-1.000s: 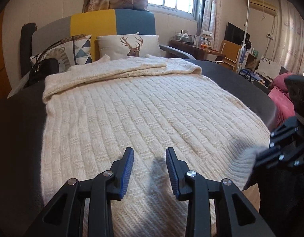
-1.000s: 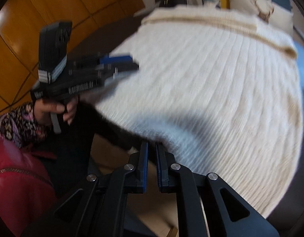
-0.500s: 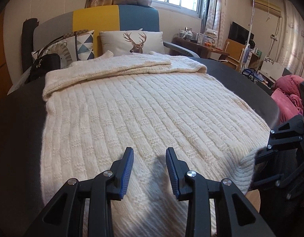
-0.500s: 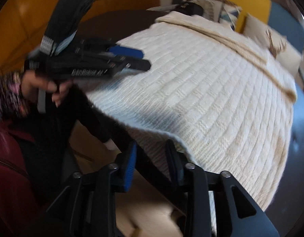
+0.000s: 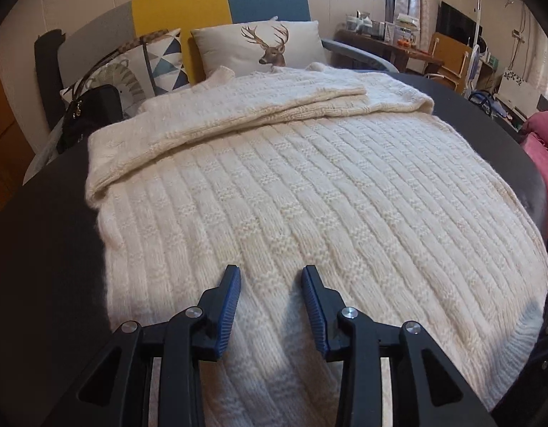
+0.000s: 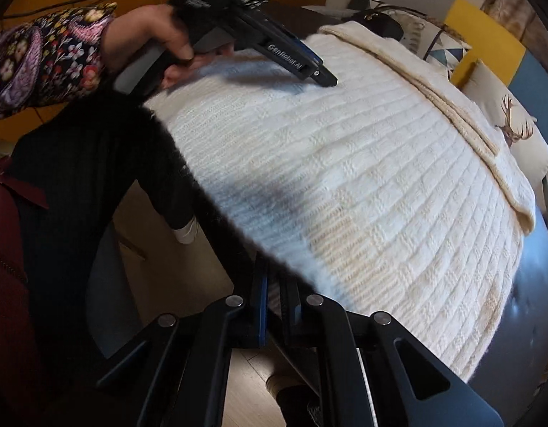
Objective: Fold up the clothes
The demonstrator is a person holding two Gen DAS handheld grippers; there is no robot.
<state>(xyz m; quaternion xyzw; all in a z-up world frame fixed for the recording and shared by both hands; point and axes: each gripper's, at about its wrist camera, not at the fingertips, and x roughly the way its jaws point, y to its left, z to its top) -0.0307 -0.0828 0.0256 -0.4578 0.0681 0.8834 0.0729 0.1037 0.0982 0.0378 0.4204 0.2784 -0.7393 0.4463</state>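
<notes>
Since the earlier frame our right gripper (image 6: 274, 306) had closed its fingers on the near hem of the cream sweater (image 5: 309, 195), which lay flat across the dark round table (image 5: 42, 249). Our left gripper (image 5: 270, 284) hovered low over the near part of the knit, fingers spread. Beyond the table's far edge sat a deer pillow (image 5: 263, 46) and a black handbag (image 5: 89, 114). Our left hand (image 6: 149, 42) gripped its handle, wrist level.

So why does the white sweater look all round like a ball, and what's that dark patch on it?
Left wrist view: the fisheye lens bends the flat sweater into a dome, sharp and evenly lit. Right wrist view: same bulge, with a bluish shadow near the right gripper; the near hem looks slightly blurred.
</notes>
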